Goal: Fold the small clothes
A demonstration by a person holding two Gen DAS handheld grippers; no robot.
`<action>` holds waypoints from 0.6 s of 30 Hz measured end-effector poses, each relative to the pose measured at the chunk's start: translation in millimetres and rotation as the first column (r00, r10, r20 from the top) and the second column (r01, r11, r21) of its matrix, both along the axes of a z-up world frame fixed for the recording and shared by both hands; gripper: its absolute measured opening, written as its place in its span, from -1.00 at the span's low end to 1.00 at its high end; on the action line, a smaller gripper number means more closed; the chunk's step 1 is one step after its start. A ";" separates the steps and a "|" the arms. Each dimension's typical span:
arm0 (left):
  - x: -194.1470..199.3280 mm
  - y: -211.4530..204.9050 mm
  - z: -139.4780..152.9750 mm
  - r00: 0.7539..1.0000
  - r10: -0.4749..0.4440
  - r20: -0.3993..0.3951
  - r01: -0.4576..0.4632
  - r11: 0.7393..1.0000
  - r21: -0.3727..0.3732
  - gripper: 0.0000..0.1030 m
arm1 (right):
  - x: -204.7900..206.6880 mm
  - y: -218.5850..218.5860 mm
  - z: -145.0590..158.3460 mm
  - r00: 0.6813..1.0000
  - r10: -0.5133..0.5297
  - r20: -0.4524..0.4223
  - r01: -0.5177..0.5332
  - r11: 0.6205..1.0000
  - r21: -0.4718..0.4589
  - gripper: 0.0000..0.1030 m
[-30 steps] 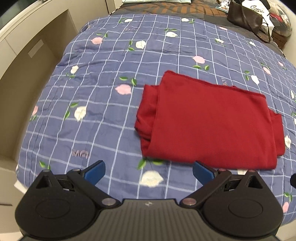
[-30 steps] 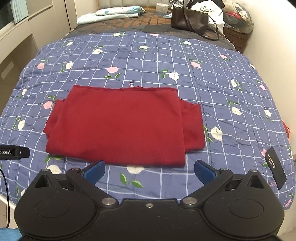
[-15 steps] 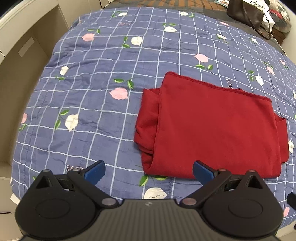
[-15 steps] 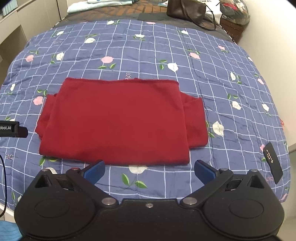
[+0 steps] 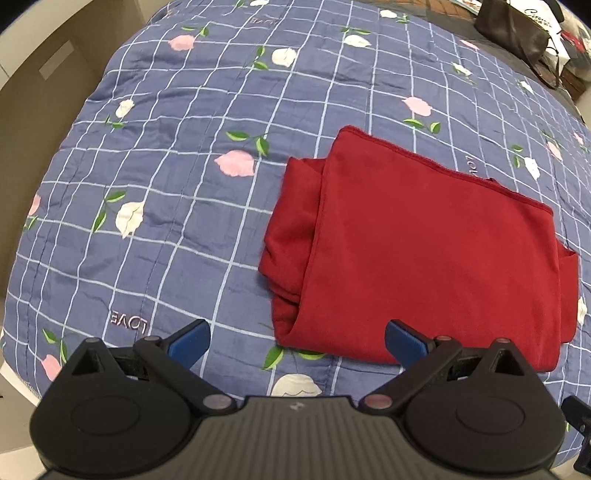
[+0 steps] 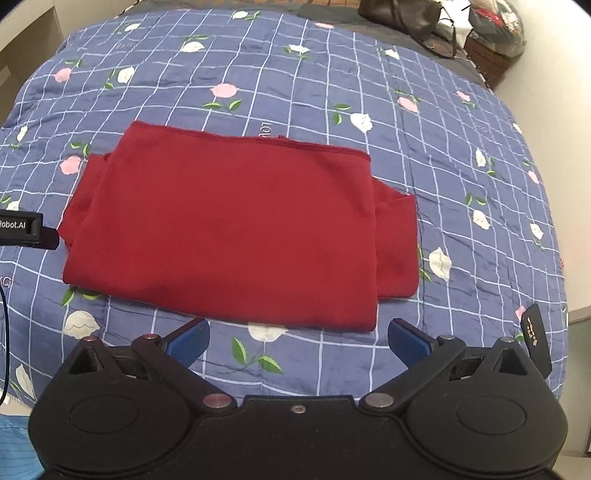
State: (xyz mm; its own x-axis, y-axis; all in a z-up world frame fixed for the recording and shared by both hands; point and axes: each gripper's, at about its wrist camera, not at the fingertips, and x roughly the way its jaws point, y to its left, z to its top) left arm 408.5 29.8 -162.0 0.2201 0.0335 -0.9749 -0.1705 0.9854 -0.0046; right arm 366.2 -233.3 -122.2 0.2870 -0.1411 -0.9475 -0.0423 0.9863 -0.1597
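Left wrist view gives us the red garment (image 5: 424, 254) lying folded on the quilt (image 5: 166, 221), a soft, matte knit laid in a rough rectangle. Along its left side we see layered folds bunched into rounded rolls, and along the far edge a thin stitched hem. Our left gripper (image 5: 297, 338) hovers over the near edge of the bed, its blue-tipped fingers (image 5: 190, 339) spread wide and holding nothing; the right-hand tip sits over the garment's near edge, though we cannot tell whether it touches the cloth. The quilt is a puffy, stitched blue fabric crossed by a white grid, scattered with pink and white flowers on green leaves and the embroidered word LOVE.

From the right wrist we see the same garment (image 6: 229, 236) near the middle of the quilt (image 6: 461, 258), its top layer smooth and flat, with a smaller flap sticking out on the right side. Our right gripper (image 6: 299, 338) hangs just short of the garment's near edge, fingers (image 6: 408, 338) likewise spread apart and empty, black hinged arms angling back to round pivots. A black device (image 6: 27, 230) with white lettering pokes in from the left edge, just beside the garment's left folds. A small flat black card (image 6: 535, 338) lies at the quilt's right edge. A dark brown leather bag (image 6: 400, 14) rests at the far end of the bed.
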 end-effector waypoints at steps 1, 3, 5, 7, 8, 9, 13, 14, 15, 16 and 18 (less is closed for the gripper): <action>-0.7 1.1 -1.3 1.000 0.003 -0.001 -0.003 1.000 0.004 0.99 | 3.7 1.1 -1.9 1.000 0.006 -0.007 -0.005 1.000 0.009 0.99; -1.5 3.8 -3.6 1.000 0.013 -0.004 -0.013 1.000 0.008 0.99 | 9.2 4.4 -4.5 1.000 0.014 -0.016 -0.013 1.000 0.023 0.99; -2.6 7.8 -6.1 1.000 0.028 -0.009 -0.028 1.000 0.008 0.99 | 15.0 7.9 -7.6 0.999 0.025 -0.022 -0.024 0.999 0.032 0.99; -3.3 10.6 -8.6 0.999 0.037 -0.017 -0.037 0.999 0.011 0.99 | 20.6 11.7 -10.8 0.999 0.032 -0.022 -0.031 0.999 0.041 0.99; -3.6 11.7 -9.6 0.999 0.039 -0.019 -0.039 0.999 0.012 0.99 | 23.1 13.0 -12.3 0.999 0.032 -0.021 -0.031 0.998 0.046 0.99; -4.3 12.6 -10.5 0.999 0.042 -0.021 -0.042 0.999 0.014 0.99 | 25.7 14.4 -13.6 0.999 0.032 -0.019 -0.031 0.998 0.050 0.99; -5.9 14.0 -13.3 0.998 0.054 -0.028 -0.054 0.998 0.021 0.99 | 34.3 20.3 -19.7 0.999 0.035 -0.015 -0.034 0.997 0.072 0.99; -6.5 14.4 -13.7 0.998 0.057 -0.028 -0.056 0.998 0.021 0.99 | 35.7 21.3 -20.9 0.999 0.037 -0.015 -0.036 0.996 0.077 0.99; -6.9 14.6 -14.2 0.998 0.059 -0.029 -0.059 0.998 0.022 0.99 | 37.1 22.5 -22.2 0.999 0.038 -0.014 -0.037 0.996 0.082 0.99; -7.3 14.4 -14.6 0.998 0.062 -0.031 -0.062 0.998 0.022 0.99 | 38.1 23.1 -23.2 0.999 0.040 -0.014 -0.038 0.996 0.085 0.99; -8.5 14.1 -15.2 0.997 0.066 -0.031 -0.065 0.998 0.022 0.99 | 39.4 23.7 -25.4 0.999 0.041 -0.013 -0.040 0.995 0.089 0.99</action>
